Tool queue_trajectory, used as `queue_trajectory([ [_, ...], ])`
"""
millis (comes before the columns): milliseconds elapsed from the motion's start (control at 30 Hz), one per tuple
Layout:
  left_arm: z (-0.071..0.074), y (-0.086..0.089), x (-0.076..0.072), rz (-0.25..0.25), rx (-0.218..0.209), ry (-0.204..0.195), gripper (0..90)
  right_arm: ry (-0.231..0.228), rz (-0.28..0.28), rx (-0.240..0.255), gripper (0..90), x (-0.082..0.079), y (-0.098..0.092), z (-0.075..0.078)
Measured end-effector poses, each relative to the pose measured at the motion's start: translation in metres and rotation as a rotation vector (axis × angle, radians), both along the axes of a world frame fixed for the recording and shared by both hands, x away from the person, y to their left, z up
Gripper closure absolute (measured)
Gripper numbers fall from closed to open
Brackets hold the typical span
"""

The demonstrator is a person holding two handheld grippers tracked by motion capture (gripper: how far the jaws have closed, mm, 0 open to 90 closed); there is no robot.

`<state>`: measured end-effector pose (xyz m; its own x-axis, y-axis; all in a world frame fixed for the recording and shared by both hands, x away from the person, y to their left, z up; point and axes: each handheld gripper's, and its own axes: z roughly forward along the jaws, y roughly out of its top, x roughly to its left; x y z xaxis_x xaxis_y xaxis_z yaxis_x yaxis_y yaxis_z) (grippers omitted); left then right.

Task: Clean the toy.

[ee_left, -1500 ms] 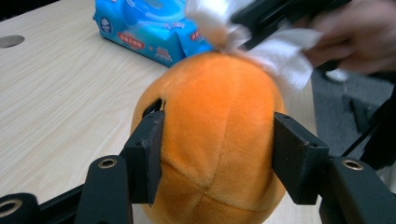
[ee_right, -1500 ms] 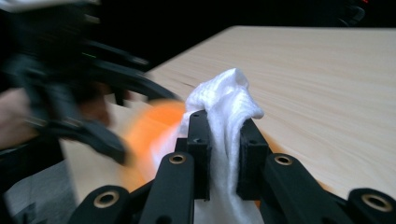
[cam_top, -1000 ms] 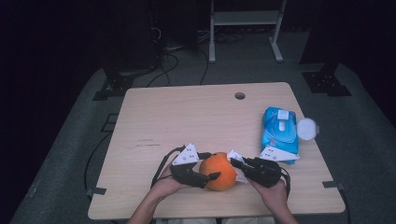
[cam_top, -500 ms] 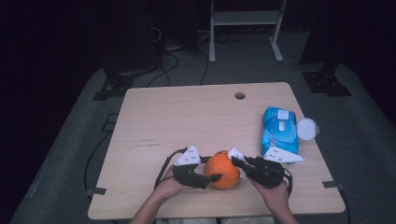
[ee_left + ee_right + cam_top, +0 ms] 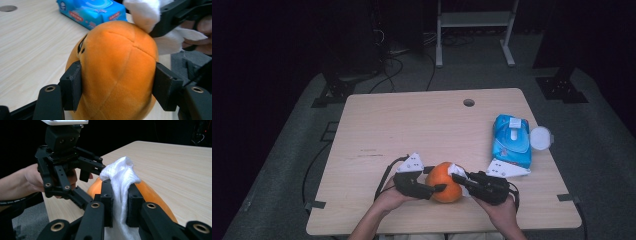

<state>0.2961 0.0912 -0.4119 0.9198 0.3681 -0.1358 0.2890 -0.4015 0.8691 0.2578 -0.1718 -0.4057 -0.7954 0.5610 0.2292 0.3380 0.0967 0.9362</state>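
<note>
Left tool [image 5: 116, 85] is clamping the orange plush toy [image 5: 445, 181] by its sides – right tool [image 5: 119, 202], pinching a white cloth [image 5: 121, 180], is pressing on the toy's top.

This looks like a recording studio or robotics lab rather than anyone's home. A plain light-wood table with a round cable hole [image 5: 468, 102] stands alone on grey carpet [image 5: 282, 165], and everything around it falls off into near-black darkness, as if only the tabletop [image 5: 422, 125] is lit. Black cables [image 5: 404, 70] snake loose across the floor behind it. Heavy black stand feet [image 5: 334, 92] sit at the left and right corners, the sort that carry rigging or cameras. A white metal frame [image 5: 474, 30] stands at the back. Strips of tape [image 5: 314, 205] mark the carpet beside the table's near corners.
</note>
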Motion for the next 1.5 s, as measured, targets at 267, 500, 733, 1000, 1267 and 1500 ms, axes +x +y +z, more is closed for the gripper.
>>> queue_trajectory([
  [267, -0.002, -0.003, 0.000, 0.003, 0.007, -0.027, 24.7, 0.055, -0.088, -0.008, 78.3, 0.013, -0.018, -0.016],
  [500, 0.001, -0.002, 0.002, 0.031, -0.002, 0.002, 32.3, -0.005, 0.013, -0.005, 78.8, -0.002, 0.000, 0.000],
  [733, -0.002, -0.002, 0.001, -0.006, -0.031, -0.033, 18.5, -0.002, -0.063, -0.037, 78.5, 0.007, -0.008, -0.007],
  [1000, -0.002, -0.010, -0.003, 0.046, 0.011, -0.108, 40.4, 0.004, -0.073, -0.020, 79.0, 0.007, -0.014, -0.007],
  [1267, -0.002, -0.005, -0.003, 0.022, 0.014, -0.092, 40.9, -0.038, -0.013, -0.031, 78.7, 0.005, -0.008, -0.002],
  [1500, -0.006, -0.014, 0.002, 0.065, -0.009, -0.106, 14.3, 0.002, -0.062, -0.024, 78.7, 0.011, -0.018, -0.008],
])
